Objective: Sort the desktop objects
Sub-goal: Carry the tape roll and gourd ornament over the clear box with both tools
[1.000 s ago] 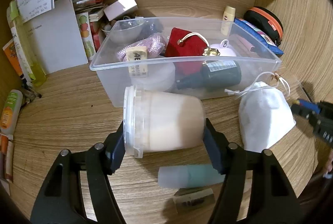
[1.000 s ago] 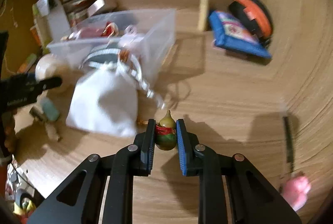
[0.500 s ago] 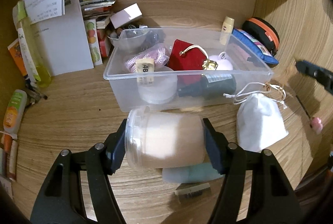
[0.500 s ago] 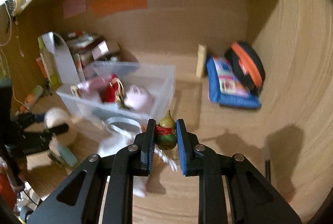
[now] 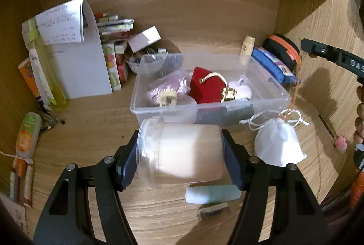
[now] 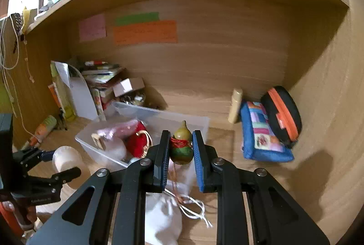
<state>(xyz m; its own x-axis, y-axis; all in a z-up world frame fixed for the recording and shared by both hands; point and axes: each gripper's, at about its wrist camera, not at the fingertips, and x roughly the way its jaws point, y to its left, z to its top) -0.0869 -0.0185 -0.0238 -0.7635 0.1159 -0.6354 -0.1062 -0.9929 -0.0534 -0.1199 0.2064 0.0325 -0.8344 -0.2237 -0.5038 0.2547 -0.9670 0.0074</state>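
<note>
Left tool [image 5: 182, 155]: clamped on a lidded plastic jar [image 5: 182, 152] of pale contents, held sideways, lid toward the tool's left finger. Compared with a second ago the jar sits higher against the scene; the clear bin [image 5: 209, 106] now lies ahead of and below it, and more of the bin's inside shows over the near wall. The jar is off the desk [image 5: 91, 135]. Under the tool, on the desk, a pale green tube [image 5: 212, 193] and a small dark clip remain where they were.

Ahead and slightly right of the left tool: a white drawstring pouch [image 5: 278, 145] lies on the desk just beside the bin's near wall, unmoved.

Right tool [image 6: 181, 149]: closed tight on a small gourd charm [image 6: 181, 145], green and yellow with a red cord at its waist. A second ago this tool was low over the desk by the pouch; now it is raised, with the bin [image 6: 145, 131] ahead and to its left, and the pouch [image 6: 163, 215] beneath its fingers. A thin cord trails down from the charm toward the pouch; whether it is attached there, cannot tell.

Reading: both pickups look complete and both items are airborne near the bin. Judged next step is carrying each over the rim and releasing. The bin is already crowded (red box, pink bundle), so the jar may need a chosen gap.
</note>
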